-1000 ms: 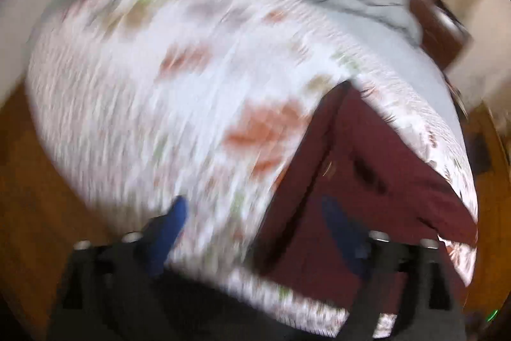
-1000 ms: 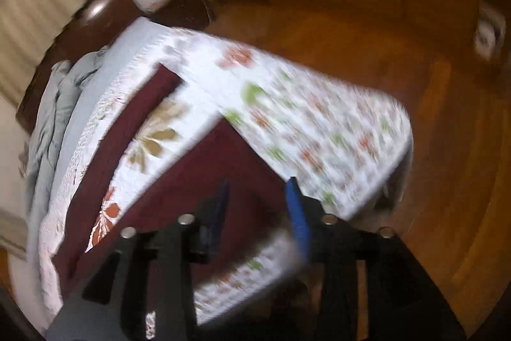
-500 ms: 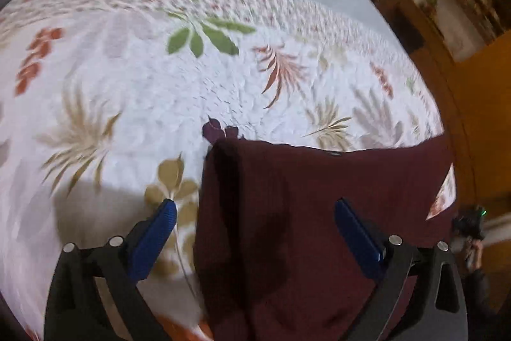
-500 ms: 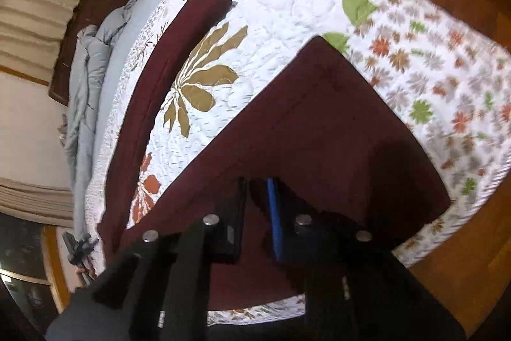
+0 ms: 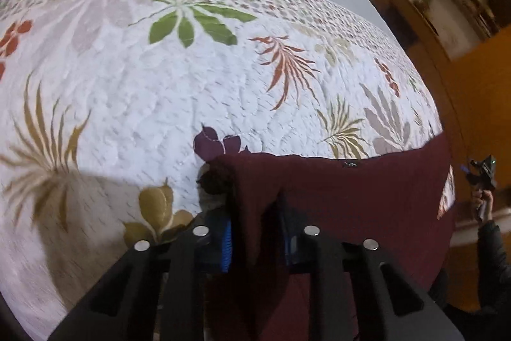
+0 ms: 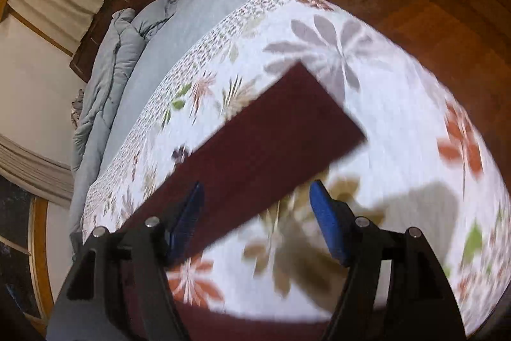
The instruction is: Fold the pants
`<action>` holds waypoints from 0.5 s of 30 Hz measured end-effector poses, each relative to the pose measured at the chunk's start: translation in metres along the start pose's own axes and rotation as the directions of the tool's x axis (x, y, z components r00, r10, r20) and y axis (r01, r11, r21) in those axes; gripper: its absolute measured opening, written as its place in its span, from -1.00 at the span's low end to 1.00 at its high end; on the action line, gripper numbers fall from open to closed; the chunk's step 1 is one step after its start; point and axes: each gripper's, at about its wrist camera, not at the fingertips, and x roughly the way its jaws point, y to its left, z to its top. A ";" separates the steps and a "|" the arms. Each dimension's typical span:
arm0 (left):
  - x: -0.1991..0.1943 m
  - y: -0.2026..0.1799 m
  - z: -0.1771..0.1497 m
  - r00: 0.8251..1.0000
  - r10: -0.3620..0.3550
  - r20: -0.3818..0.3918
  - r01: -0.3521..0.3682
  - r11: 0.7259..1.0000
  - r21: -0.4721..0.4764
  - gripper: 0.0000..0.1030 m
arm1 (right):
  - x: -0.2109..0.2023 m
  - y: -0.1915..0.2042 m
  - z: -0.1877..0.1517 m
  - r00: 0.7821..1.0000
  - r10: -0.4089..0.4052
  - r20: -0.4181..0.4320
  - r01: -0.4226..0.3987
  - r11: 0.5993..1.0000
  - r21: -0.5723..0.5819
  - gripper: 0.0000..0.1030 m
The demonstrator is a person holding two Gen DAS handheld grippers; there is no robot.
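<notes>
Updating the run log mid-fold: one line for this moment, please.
left hand-held gripper: just closed, pinching pants edge | right hand-held gripper: just opened, empty, over pants leg | pants: flat on floral quilt

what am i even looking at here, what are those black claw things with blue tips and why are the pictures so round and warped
There is no robot here. A person holds a hand-held two-finger gripper in each hand, and each gripper has a wide fisheye camera looking along its fingers, which bends the pictures.

The left wrist view shows the left gripper. Its jaws have just been closing, and its blue pads now pinch a bunched edge of the maroon pants. At the right edge of that view, the person's other hand holds the second tool.

The right wrist view shows the right gripper. Its jaws have just been opening and stand apart, gripping nothing; a pant leg stretches out beyond them.

The pants lie on a white floral quilt spread over a bed, with a grey-blue duvet bunched at the far end.
</notes>
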 end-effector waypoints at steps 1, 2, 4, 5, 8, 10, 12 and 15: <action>0.000 0.002 -0.003 1.000 0.011 0.018 -0.010 0.999 -0.046 -0.60 | 0.007 -0.003 0.012 1.000 -0.014 -0.003 0.014 1.000 -0.002 0.35; -0.001 0.005 -0.005 1.000 0.009 0.029 -0.006 0.996 -0.089 -0.60 | 0.014 -0.006 0.023 1.000 -0.025 -0.006 0.025 1.000 -0.005 0.36; -0.002 0.008 -0.008 0.999 0.010 0.040 -0.004 0.990 -0.139 -0.60 | 0.034 -0.013 0.046 0.999 -0.049 -0.020 0.049 0.999 -0.013 0.39; -0.002 0.006 -0.009 0.999 0.015 0.045 -0.009 0.990 -0.138 -0.60 | 0.042 -0.015 0.052 0.998 -0.054 -0.032 0.053 0.998 -0.018 0.39; -0.002 0.008 -0.009 0.999 0.016 0.045 -0.009 0.988 -0.156 -0.60 | 0.071 -0.024 0.074 0.994 -0.081 -0.073 0.077 0.995 -0.058 0.39; -0.002 0.007 -0.007 0.999 0.015 0.049 -0.008 0.989 -0.147 -0.58 | 0.088 -0.029 0.083 0.992 -0.074 -0.106 0.066 0.995 -0.078 0.39; 0.000 0.007 -0.007 0.998 0.002 0.055 0.006 0.989 -0.149 -0.54 | 0.105 -0.030 0.089 0.989 -0.052 -0.142 0.035 0.992 -0.118 0.40; 0.002 0.014 -0.008 0.997 -0.028 0.070 0.041 0.981 -0.191 -0.51 | 0.117 -0.030 0.091 0.983 -0.054 -0.174 0.027 0.988 -0.152 0.44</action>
